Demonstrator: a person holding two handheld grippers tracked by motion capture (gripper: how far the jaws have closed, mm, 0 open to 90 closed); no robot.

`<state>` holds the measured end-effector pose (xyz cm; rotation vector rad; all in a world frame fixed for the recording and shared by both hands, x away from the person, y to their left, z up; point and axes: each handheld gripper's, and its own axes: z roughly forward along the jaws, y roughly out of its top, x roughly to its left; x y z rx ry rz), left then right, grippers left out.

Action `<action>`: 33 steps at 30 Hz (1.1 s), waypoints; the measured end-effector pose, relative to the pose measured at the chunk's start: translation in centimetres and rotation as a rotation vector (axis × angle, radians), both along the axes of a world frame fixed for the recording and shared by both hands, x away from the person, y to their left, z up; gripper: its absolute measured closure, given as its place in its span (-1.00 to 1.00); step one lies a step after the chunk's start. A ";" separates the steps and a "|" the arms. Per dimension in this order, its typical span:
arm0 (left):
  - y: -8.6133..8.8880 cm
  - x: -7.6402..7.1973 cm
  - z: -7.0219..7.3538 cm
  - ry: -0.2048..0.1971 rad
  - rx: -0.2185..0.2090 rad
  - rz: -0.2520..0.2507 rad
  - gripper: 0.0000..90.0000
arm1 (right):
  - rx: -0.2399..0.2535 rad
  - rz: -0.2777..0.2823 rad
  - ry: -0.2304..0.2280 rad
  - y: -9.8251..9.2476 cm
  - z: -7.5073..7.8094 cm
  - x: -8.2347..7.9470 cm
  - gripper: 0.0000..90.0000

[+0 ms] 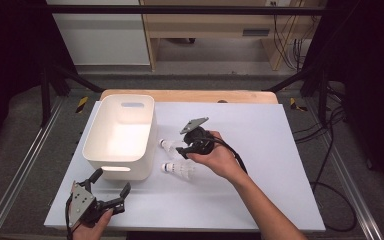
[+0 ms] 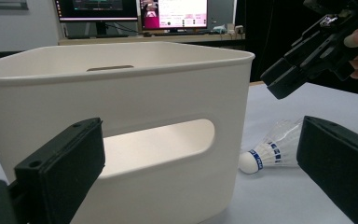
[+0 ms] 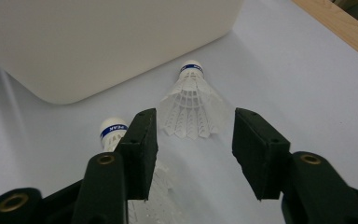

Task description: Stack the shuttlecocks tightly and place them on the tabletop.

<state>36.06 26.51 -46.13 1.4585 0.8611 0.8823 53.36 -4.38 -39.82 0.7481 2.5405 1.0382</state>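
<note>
White: two shuttlecocks [image 1: 178, 169], one bin [image 1: 120, 135]; both tongs, left [image 1: 111, 189] and right [image 3: 193, 140], agape, empty.

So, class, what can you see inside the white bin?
In the high view the white bin shows a bare, brightly lit floor with nothing in it. Both shuttlecocks lie outside, on the sheet beside it. The near wall hides its front inner corner.

We see our right tool [image 1: 182, 149] over the shuttlecock [image 1: 168, 146] at the white bin's [image 1: 97, 140] three o'clock.
</note>
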 end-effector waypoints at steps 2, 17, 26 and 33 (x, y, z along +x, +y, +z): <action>0.0 0.0 0.0 0.000 0.000 0.000 -0.98 | -0.001 0.012 0.005 0.1 -0.1 0.0 0.25; 0.0 0.0 0.0 0.000 0.001 -0.002 -0.98 | -0.012 0.018 0.036 0.6 -1.0 0.6 0.50; 0.0 0.0 0.0 0.001 0.000 -0.002 -0.98 | -0.010 0.026 0.077 2.1 -2.1 1.1 0.51; -0.1 0.1 0.0 0.002 -0.001 -0.005 -0.98 | -0.013 0.020 0.121 3.4 -3.1 1.6 0.44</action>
